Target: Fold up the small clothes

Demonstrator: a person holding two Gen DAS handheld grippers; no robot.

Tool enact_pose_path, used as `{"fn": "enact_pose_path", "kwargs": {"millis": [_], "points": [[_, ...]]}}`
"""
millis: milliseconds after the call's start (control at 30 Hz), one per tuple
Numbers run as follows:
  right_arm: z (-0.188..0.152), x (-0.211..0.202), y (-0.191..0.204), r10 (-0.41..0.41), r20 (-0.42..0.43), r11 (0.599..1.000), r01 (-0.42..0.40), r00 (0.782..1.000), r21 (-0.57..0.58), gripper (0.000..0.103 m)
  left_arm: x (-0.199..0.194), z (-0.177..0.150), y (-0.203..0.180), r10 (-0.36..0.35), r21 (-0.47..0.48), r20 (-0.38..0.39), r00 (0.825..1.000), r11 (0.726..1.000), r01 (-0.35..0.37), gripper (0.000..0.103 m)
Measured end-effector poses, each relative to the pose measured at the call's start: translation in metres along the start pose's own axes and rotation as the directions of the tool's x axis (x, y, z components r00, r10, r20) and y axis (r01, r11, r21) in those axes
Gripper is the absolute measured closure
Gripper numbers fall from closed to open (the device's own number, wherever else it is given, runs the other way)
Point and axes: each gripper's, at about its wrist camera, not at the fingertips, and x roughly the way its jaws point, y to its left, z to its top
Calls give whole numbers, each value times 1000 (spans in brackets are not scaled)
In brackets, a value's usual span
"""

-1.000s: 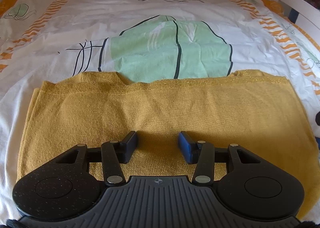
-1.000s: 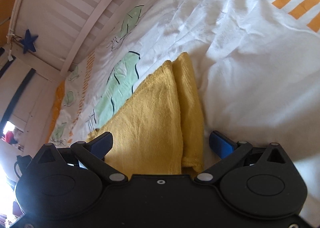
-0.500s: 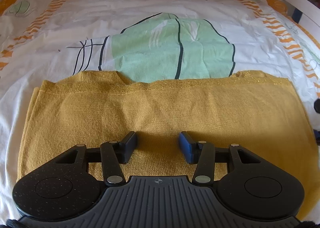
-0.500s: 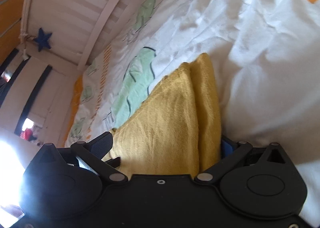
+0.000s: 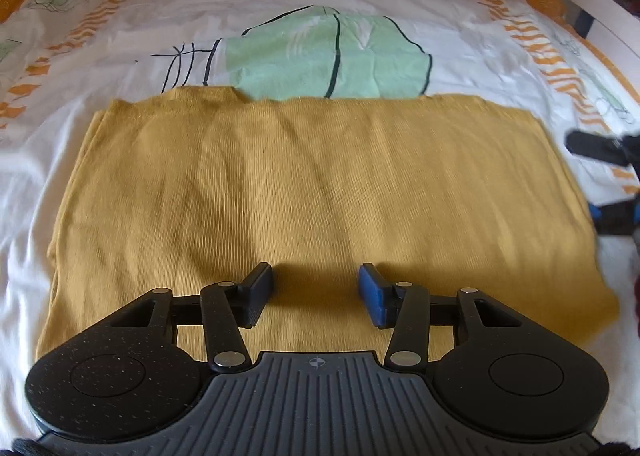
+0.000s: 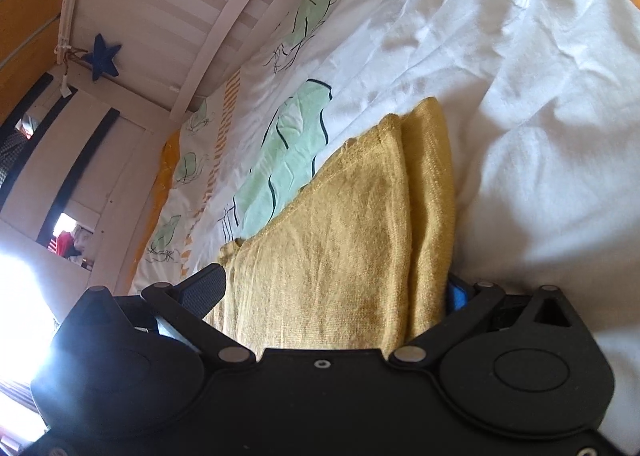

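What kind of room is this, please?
Probably a child's bedroom: the yellow garment lies on a bed with a leaf-print sheet, white slatted rails surround it, and a blue star hangs there.

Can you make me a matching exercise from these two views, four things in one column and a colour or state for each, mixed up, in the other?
Things:
1. folded garment
2. left gripper
3. star decoration
4. bed sheet

Descriptions:
A. dark blue, hanging by the bed rail
B. open, above the cloth
C. mustard yellow, lying flat
D. white with green and orange print

Pairs: 1-C, 2-B, 3-A, 4-D
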Motion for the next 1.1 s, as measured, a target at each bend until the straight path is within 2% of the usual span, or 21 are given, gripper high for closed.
{"fn": "enact_pose_path", "kwargs": {"millis": [133,267,367,400,467,533,567,600,633,667,700,767,967,1100], "points": [[-2,0,0,27,-14,999,-26,1000,24,0,-2,-10,-2,6,4,1,1000,1000,-6,55],[-3,1,-3,54,-15,998,-54,998,26,0,1,-11,1,-15,-26,5,1000,1000,15,45],[-3,4,-4,71,-24,997,-71,997,16,0,3,-12,1,-74,-34,10,997,997,74,23],[-3,5,-3,80,-28,997,-79,996,12,0,5,-12,0,-83,-20,10,997,996,83,20],[-5,8,-1,83,-29,997,-83,996,-1,3,5,-13,-3,-76,5,14,997,997,76,21],[-8,11,2,62,-34,998,-63,997,-17,21,2,-15,-3,-83,5,26,996,997,83,21],[-9,12,2,45,-34,999,-46,998,-21,35,0,-15,-1,-86,0,34,996,996,86,27],[-10,12,1,27,-29,999,-28,999,-25,44,-3,-15,2,-84,-5,41,996,996,84,36],[-11,12,0,10,-25,1000,-11,1000,-26,47,-6,-16,6,-81,-8,46,996,997,82,40],[-11,10,-1,-7,-20,1000,6,1000,-28,55,-9,-15,11,-82,-14,49,995,996,83,46],[-11,9,-1,-23,-15,999,22,1000,-28,63,-12,-15,17,-82,-24,49,995,996,84,49],[-13,6,0,-50,-4,998,50,999,-34,71,-17,-13,32,-78,-53,52,996,995,81,51],[-22,2,25,-162,38,978,165,986,-126,76,-33,-7,86,-3,-111,63,998,994,10,51],[-24,2,42,-223,60,962,230,973,-146,78,-38,3,121,44,-125,73,996,992,-34,51]]}}
